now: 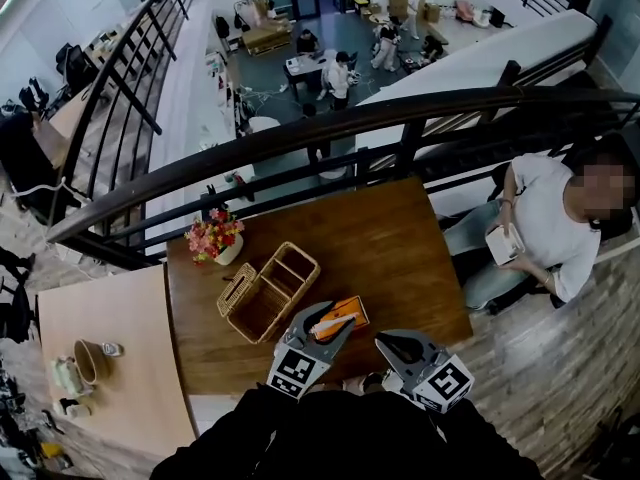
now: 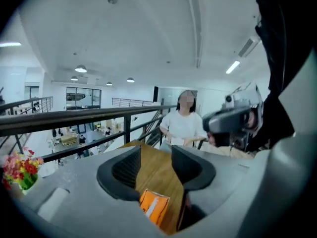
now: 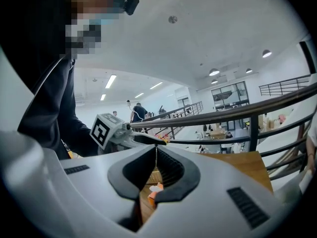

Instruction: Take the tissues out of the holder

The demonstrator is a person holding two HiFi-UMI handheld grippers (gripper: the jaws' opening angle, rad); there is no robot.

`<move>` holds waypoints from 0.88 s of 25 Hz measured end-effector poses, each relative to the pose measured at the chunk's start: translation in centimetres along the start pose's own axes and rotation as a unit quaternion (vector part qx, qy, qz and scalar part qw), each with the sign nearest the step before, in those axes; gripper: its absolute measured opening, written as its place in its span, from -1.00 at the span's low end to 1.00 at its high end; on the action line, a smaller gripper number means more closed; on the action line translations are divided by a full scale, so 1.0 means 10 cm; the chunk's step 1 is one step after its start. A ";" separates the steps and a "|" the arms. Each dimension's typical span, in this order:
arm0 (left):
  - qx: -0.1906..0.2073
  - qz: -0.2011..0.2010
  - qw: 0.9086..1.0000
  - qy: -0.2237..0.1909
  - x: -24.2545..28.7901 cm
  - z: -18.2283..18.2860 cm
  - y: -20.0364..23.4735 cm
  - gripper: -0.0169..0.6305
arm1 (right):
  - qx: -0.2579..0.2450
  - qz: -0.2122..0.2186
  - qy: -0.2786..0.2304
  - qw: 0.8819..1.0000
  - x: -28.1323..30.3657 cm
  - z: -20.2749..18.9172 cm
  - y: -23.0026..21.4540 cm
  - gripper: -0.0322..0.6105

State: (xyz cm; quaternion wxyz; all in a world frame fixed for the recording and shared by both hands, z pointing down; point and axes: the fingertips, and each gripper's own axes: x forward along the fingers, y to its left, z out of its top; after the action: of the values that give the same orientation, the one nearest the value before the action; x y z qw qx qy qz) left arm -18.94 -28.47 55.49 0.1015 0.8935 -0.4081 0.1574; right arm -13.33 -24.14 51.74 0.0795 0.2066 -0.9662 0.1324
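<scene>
Our left gripper [image 2: 156,157] is hanging open, empty, over the tissue pack [image 1: 348,320] at four o'clock from the basket [image 1: 300,261]; we are holding the right gripper [image 3: 156,149] closed.

Flower pot [image 1: 215,238] at far left corner of the desk [image 1: 400,258]; seated person in white [image 1: 550,223] beyond its right edge.

The head view hangs high over the wooden surface [image 1: 390,258] and looks steeply down. Both gripper views sit low and close above it, tilted outward: the left toward the seated person [image 2: 184,125], the right along the railing [image 3: 237,114]. All three catch the orange packet [image 1: 340,318].
</scene>
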 end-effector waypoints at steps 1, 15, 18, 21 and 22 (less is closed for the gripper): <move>-0.013 -0.005 1.000 -0.022 -0.09 0.11 -0.03 -0.32 | -0.002 0.002 -0.004 1.000 0.02 0.03 0.01 -0.88; -0.026 0.026 0.989 -0.142 -0.82 0.77 -0.27 -0.57 | -0.024 0.038 -0.041 0.998 0.18 0.33 0.19 -0.88; -0.030 0.036 0.989 -0.143 -0.89 0.76 -0.27 -0.60 | -0.028 0.047 -0.041 0.998 0.20 0.37 0.23 -0.89; -0.042 0.049 0.987 -0.146 -0.94 0.75 -0.25 -0.79 | -0.033 0.055 -0.045 0.997 0.22 0.39 0.28 -0.89; -0.047 0.052 0.987 -0.147 -0.96 0.74 -0.25 -0.85 | -0.033 0.057 -0.045 0.997 0.23 0.39 0.29 -0.89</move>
State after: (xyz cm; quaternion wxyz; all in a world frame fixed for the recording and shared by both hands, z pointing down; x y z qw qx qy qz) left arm -21.43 -22.44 45.03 0.0741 0.8787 -0.4714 0.0103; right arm -17.03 -23.56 47.87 0.0351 0.1545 -0.9828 0.0952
